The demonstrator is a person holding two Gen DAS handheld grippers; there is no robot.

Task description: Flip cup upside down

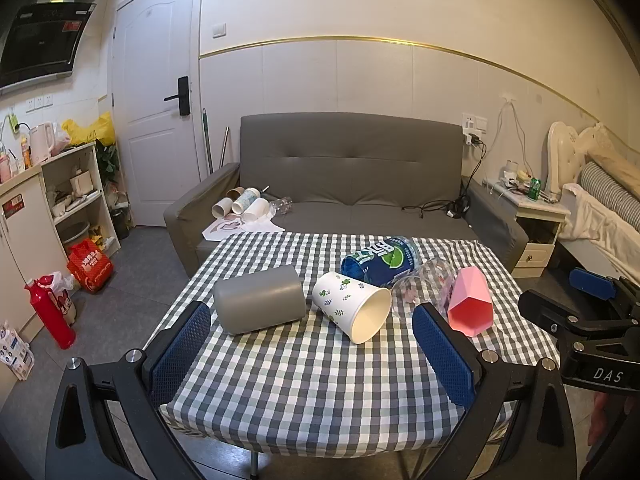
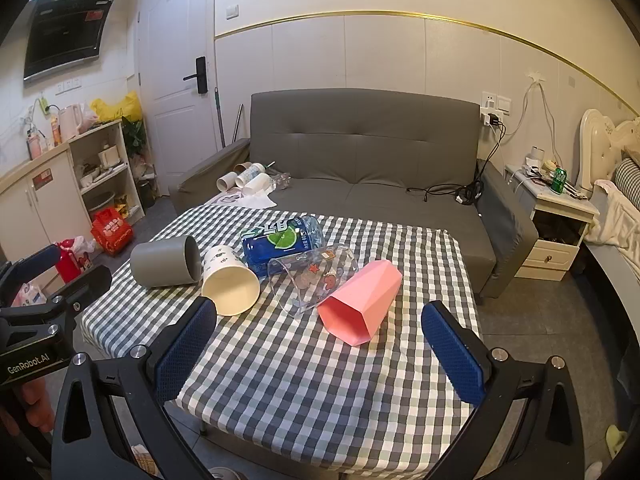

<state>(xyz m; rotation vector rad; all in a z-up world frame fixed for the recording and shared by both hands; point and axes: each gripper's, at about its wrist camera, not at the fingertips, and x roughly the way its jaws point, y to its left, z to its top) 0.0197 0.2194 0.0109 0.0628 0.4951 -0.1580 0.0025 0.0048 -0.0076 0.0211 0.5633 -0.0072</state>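
Observation:
Several cups lie on their sides on the checkered table (image 1: 312,392) (image 2: 304,384): a grey cup (image 1: 260,305) (image 2: 164,262), a white paper cup with leaf prints (image 1: 352,306) (image 2: 229,283), a clear printed cup (image 1: 428,284) (image 2: 312,276) and a pink faceted cup (image 1: 471,300) (image 2: 360,300). A blue-labelled bottle (image 1: 380,260) (image 2: 280,242) lies behind them. My left gripper (image 1: 312,352) is open and empty, short of the grey and paper cups. My right gripper (image 2: 320,344) is open and empty, just before the pink cup's mouth.
A grey sofa (image 1: 352,176) stands behind the table with cups and a bottle on its left seat. Kitchen cabinets (image 1: 24,216) and red items stand on the floor at left. A nightstand (image 2: 560,216) and bed are at right.

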